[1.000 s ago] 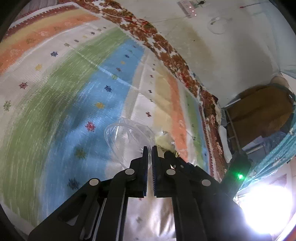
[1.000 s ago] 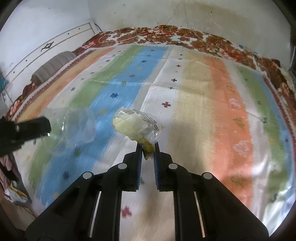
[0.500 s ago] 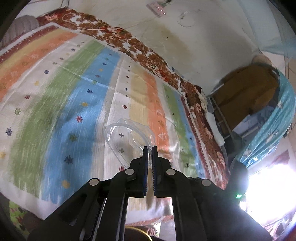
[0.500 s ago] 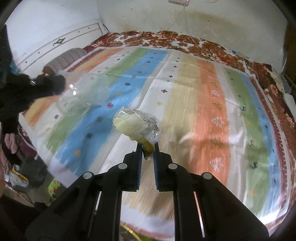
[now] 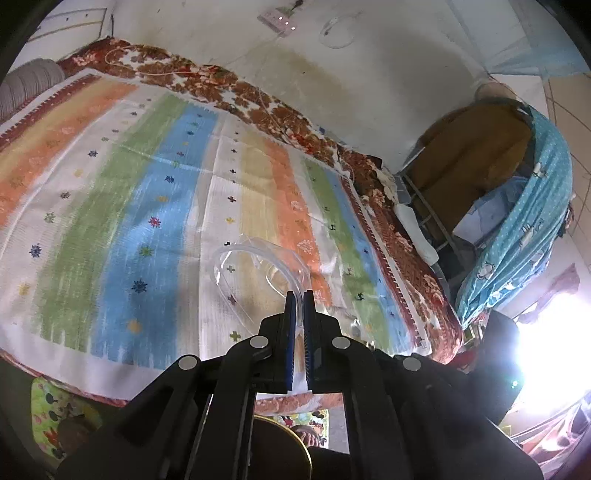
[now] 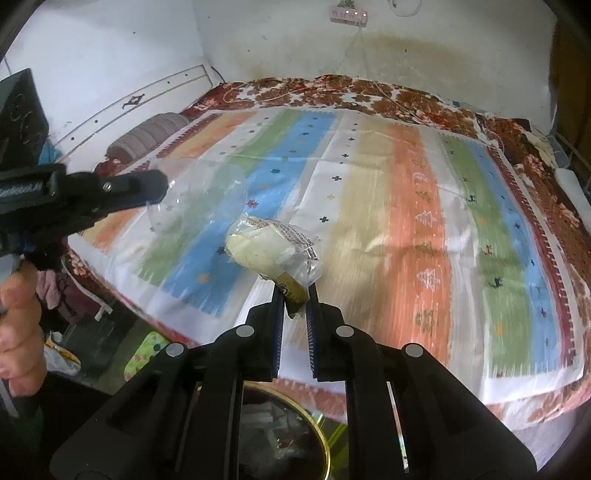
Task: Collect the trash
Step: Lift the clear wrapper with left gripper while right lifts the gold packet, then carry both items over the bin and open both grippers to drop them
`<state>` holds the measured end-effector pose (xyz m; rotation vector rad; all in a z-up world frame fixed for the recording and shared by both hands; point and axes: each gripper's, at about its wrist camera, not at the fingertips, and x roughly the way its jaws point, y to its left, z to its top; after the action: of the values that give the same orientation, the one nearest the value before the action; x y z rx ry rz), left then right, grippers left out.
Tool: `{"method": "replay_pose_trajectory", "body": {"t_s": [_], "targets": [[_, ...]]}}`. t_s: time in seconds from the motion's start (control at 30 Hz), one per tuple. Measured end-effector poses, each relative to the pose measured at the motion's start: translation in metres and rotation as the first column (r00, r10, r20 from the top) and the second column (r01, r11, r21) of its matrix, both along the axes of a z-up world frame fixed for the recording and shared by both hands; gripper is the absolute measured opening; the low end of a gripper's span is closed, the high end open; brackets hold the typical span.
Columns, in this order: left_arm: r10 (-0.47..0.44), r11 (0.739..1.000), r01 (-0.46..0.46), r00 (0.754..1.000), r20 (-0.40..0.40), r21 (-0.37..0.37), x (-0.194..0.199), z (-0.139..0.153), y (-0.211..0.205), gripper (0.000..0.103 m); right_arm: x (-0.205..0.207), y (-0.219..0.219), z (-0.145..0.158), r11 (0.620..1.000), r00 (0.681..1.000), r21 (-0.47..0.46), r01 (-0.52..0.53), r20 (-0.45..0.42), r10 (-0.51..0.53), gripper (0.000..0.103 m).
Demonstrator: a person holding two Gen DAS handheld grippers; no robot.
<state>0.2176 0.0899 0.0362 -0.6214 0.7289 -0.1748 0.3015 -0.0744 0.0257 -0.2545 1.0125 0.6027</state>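
So the biggest thing in both views was the bed with the striped cotton spread, bands of orange, green, blue and cream with little cross and flower motifs, over a rust floral sheet that showed along the edges. The stained white wall ran behind it, with a white power strip up at 12 o'clock in the right wrist view. A grey ribbed bolster lay at about 10 o'clock on the bed's far corner. At 3 o'clock in the left wrist view hung a turquoise dotted cloth, over shelving, with window glare below it.

The spread itself looked bare and open, nothing in the way. Its near edge dropped off right under both tools, and a gold-rimmed round bin sat down at 6 o'clock, partly hidden by the gripper bodies.

The right gripper was clamped on a crumpled clear wrapper with pale yellow stuff inside, held up off the bed. The left gripper was pinched nearly closed on the rim of a clear plastic cup-like container, also in the air, at 9 o'clock from the right camera. A hand gripped that tool's handle.
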Motion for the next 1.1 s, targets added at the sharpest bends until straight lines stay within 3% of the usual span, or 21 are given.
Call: {"method": "replay_pose_trajectory", "body": {"t_s": [0.2,0.57,1.1], "targets": [[-0.020,1.000,0.020,1.000,-0.003,-0.003,-0.023,-0.002,-0.008,0.003,-0.027,-0.016,-0.009,0.998,0.996,-0.027,0.062,-0.058,-0.064,0.010],[-0.094,0.991,0.097,0.995,-0.038,0.090,-0.074,-0.017,-0.048,0.003,-0.082,-0.032,-0.011,0.998,0.994,-0.031,0.060,-0.088,-0.062,0.010],[-0.111,0.986,0.125,0.986,-0.122,0.113,-0.109,-0.048,-0.079,0.003,-0.138,-0.045,-0.038,0.995,0.985,-0.086,0.058,-0.158,-0.071,0.010]]}}
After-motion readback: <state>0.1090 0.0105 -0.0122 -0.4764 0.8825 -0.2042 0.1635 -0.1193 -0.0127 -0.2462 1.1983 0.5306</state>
